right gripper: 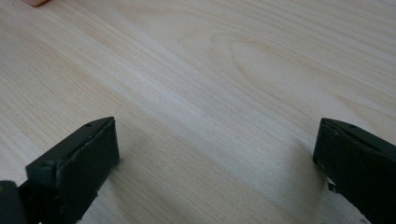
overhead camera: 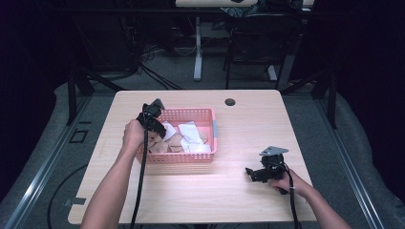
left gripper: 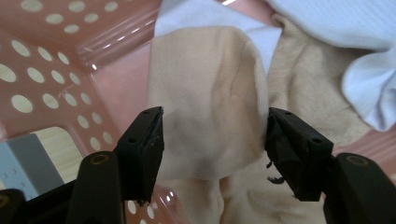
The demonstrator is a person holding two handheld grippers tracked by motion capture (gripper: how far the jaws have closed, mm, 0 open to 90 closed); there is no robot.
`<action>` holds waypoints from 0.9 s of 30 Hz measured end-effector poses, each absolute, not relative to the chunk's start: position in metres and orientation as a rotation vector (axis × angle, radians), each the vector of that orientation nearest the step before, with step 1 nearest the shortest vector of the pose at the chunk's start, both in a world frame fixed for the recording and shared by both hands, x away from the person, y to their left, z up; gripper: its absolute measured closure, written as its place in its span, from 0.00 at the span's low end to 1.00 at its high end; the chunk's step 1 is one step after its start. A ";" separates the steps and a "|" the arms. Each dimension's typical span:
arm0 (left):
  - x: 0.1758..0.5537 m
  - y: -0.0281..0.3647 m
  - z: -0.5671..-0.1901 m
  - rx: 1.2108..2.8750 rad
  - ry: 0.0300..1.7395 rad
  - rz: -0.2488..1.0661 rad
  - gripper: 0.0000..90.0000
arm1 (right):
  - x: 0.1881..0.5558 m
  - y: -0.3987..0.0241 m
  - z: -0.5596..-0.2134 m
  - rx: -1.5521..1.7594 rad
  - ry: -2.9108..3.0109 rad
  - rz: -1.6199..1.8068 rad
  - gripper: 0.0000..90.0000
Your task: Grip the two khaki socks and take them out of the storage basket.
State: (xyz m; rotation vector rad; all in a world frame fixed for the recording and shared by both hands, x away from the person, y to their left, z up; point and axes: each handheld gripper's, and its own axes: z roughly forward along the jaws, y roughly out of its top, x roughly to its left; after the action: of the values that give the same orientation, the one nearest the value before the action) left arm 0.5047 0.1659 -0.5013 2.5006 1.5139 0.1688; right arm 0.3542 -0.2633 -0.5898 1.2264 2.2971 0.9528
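A pink perforated basket (overhead camera: 212, 125) stands on the wooden table (overhead camera: 248, 119) and holds several beige and white cloths. My left gripper (overhead camera: 156, 128) reaches down into the basket's left end. In the left gripper view its jaws (left gripper: 215, 135) stand on either side of a folded beige cloth (left gripper: 210, 88), with the pads at the cloth's edges and the fabric not squeezed. A white cloth (left gripper: 369, 65) lies to the right of it. My right gripper (overhead camera: 252, 172) rests low over the table at the front right, open (right gripper: 217, 144), with bare wood between its jaws.
Beside the beige cloth the basket's wall (left gripper: 46, 70) rises close to the left jaw. A round cable hole (overhead camera: 230, 101) sits near the table's far edge. Chairs and desk legs stand on the floor beyond the table.
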 end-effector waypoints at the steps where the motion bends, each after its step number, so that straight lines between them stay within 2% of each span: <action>1: 0.505 0.166 -0.502 2.498 1.524 0.172 0.46 | 0.354 -0.263 -0.590 1.226 2.298 0.951 0.00; 10: 0.509 0.172 -0.510 2.487 1.582 0.126 0.60 | 0.354 -0.263 -0.590 1.225 2.300 0.950 0.00; 19: 0.508 0.175 -0.512 2.478 1.580 0.112 0.85 | 0.354 -0.264 -0.590 1.225 2.300 0.950 0.00; 27: 0.505 0.183 -0.503 2.455 1.571 0.155 0.91 | 0.354 -0.263 -0.590 1.225 2.300 0.951 0.00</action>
State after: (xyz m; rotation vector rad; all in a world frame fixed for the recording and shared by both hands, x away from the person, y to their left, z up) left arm 0.5047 0.1832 -0.5027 2.4549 1.5712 0.1549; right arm 0.3542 -0.2635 -0.5896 1.2254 2.2997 0.9507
